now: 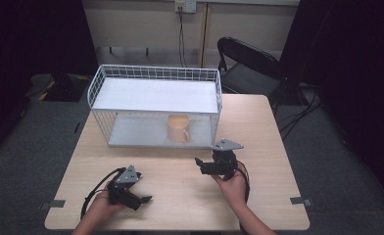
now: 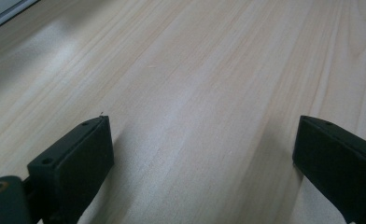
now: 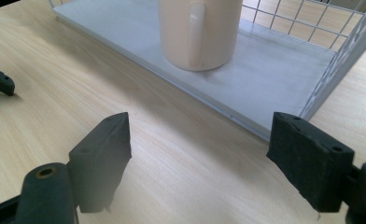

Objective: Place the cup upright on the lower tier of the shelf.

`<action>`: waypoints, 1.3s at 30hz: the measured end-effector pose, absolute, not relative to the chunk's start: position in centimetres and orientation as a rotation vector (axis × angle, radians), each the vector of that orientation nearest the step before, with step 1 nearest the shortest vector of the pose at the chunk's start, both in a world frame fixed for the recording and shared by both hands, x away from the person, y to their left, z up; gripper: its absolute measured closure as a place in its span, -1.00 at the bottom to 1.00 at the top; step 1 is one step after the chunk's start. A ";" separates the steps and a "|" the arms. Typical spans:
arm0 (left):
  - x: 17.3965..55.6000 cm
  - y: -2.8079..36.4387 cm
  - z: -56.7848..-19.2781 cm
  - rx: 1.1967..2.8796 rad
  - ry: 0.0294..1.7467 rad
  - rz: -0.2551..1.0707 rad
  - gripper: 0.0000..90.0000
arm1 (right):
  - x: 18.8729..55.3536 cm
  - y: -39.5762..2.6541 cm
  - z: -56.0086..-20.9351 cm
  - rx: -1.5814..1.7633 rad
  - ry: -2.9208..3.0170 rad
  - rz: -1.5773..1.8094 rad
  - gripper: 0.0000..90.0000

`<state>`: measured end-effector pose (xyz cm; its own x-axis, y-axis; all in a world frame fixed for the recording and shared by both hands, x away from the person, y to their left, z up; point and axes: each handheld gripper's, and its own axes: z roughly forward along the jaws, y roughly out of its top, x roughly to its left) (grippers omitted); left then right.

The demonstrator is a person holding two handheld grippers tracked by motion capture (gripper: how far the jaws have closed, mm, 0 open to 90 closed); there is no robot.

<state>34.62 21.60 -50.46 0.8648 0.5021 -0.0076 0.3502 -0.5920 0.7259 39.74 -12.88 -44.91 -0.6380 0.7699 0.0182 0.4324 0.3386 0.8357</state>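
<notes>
Hand-held gripper, right [image 1: 200,164]: high view shows it on the worktop [image 1: 180,196], aimed toward the mug [image 1: 178,128] on the lower shelf of the wire rack [image 1: 156,73]; left hand-held gripper [image 1: 143,198] sits apart, nearer the person. Judged: mug not yet grasped, everything left to do.

Left gripper view: jaws wide apart, empty, bare wood.

Right gripper view: jaws wide, empty; mug handle [image 3: 196,32] faces them, detail unclear from above.

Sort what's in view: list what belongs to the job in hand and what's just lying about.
In the job:
mug on the rack's lower shelf
wire rack
right gripper, jaws open, nearest the mug
left gripper, jaws open
table

Lying about:
folding chair
wall cable
</notes>
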 end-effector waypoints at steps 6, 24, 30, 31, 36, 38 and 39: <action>34.6 21.6 -50.5 2.261 0.612 0.253 -0.89 | 39.4 -13.7 -44.9 1.051 2.229 1.224 -0.54; 34.6 21.6 -50.5 2.261 0.613 0.254 -0.89 | 38.1 -15.6 -45.7 1.011 2.276 1.243 -0.55; 34.6 21.6 -50.5 2.261 0.614 0.254 -0.89 | 37.9 -16.4 -46.0 1.015 2.280 1.246 -0.54; 34.6 21.6 -50.5 2.261 0.613 0.254 -0.89 | 37.9 -16.5 -46.1 1.013 2.282 1.245 -0.54; 34.6 21.6 -50.5 2.261 0.613 0.254 -0.89 | 37.7 -16.9 -46.3 1.009 2.290 1.244 -0.54; 34.6 21.6 -50.4 2.262 0.613 0.253 -0.89 | 37.7 -17.1 -46.3 1.006 2.295 1.243 -0.54; 34.6 21.6 -50.5 2.261 0.614 0.254 -0.89 | 37.6 -17.2 -46.3 1.005 2.295 1.244 -0.54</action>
<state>34.62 21.60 -50.46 0.8644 0.5028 -0.0076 0.3505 -0.5917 0.7260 37.60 -17.20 -46.33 -0.6907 0.7224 0.0331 0.4219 0.3654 0.8298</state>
